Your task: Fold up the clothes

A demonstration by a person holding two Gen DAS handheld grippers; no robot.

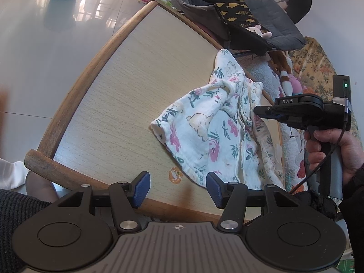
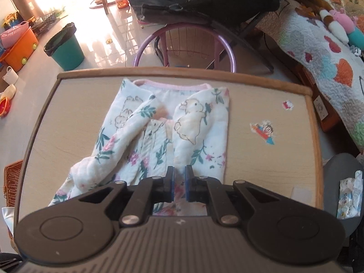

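A floral baby garment (image 2: 159,134) is lying rumpled on the wood-rimmed table (image 2: 273,159), the right gripper (image 2: 179,182) nearly closed and pinching its near hem, while the left gripper (image 1: 178,188) is hovering open at the table's near edge, holding nothing.

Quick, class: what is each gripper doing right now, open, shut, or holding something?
Left gripper: open, holding nothing, near the edge of the floral garment.
Right gripper: jaws nearly shut over the garment; a grip on the cloth cannot be confirmed.
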